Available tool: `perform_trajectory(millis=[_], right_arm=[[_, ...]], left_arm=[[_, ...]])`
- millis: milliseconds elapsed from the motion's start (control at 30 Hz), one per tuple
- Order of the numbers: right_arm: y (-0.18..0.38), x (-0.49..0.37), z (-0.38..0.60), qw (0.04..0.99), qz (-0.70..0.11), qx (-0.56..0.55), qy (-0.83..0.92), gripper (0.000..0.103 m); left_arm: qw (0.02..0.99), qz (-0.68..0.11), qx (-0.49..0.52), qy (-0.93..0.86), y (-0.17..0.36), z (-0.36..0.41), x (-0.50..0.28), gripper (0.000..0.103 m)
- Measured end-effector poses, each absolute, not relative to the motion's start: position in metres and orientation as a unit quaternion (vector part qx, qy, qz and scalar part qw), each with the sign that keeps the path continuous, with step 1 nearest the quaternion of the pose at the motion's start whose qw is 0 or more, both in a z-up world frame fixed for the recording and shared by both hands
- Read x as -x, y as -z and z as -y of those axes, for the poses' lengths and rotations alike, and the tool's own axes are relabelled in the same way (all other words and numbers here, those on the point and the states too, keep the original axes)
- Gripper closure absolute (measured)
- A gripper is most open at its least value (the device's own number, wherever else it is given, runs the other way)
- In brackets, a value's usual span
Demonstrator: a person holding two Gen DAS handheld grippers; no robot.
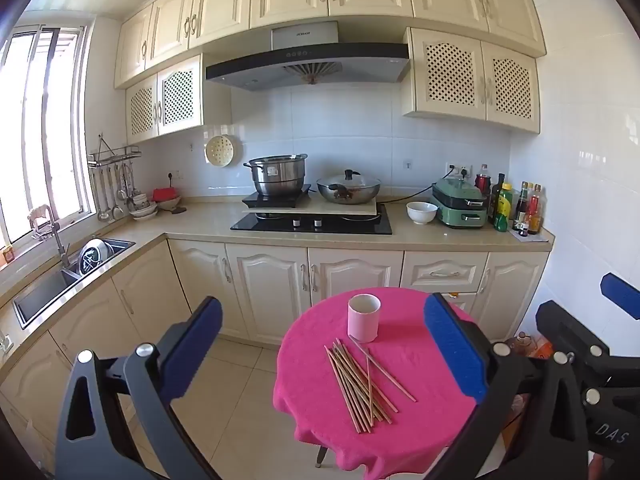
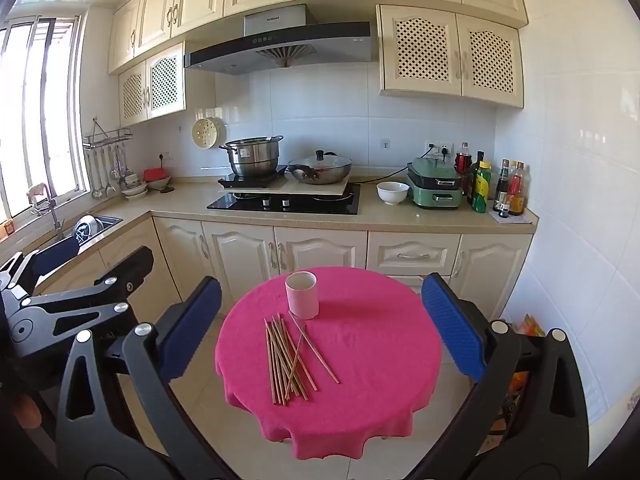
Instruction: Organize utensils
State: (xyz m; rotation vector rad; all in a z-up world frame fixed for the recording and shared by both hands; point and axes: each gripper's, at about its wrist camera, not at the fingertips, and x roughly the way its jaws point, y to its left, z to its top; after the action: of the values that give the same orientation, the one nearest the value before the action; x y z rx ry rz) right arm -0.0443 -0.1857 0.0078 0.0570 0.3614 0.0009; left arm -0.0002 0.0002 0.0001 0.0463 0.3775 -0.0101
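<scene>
A pile of several wooden chopsticks (image 1: 364, 384) (image 2: 290, 360) lies loose on a small round table under a pink cloth (image 1: 404, 428) (image 2: 380, 364). Just behind the pile stands an upright, empty pink cup (image 1: 363, 317) (image 2: 302, 296). My left gripper (image 1: 323, 304) hovers short of the table's left side, open wide with nothing between its blue pads. My right gripper (image 2: 322, 284) hangs open before the table's near edge, also with nothing in it. Each gripper shows at the edge of the other's view: the right gripper (image 1: 588, 308) and the left gripper (image 2: 100, 256).
Behind the table runs an L-shaped counter (image 1: 208, 224) with cream cabinets. On it are a steel pot (image 1: 278, 176), a lidded wok (image 1: 348, 190), a white bowl (image 1: 422, 212), a green appliance (image 1: 460, 206) and bottles (image 1: 516, 208). The sink (image 1: 60, 280) is at left. Tiled floor surrounds the table.
</scene>
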Motion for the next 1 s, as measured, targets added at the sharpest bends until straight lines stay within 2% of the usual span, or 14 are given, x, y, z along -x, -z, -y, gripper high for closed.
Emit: perform_trajectory(millis=[1000], right_arm=[[-0.005, 0.042, 0.182, 0.983, -0.18, -0.026, -0.001, 0.005]], left_arm=[[0.981, -0.19, -0.027, 0.003, 0.004, -0.004, -0.005, 0.004]])
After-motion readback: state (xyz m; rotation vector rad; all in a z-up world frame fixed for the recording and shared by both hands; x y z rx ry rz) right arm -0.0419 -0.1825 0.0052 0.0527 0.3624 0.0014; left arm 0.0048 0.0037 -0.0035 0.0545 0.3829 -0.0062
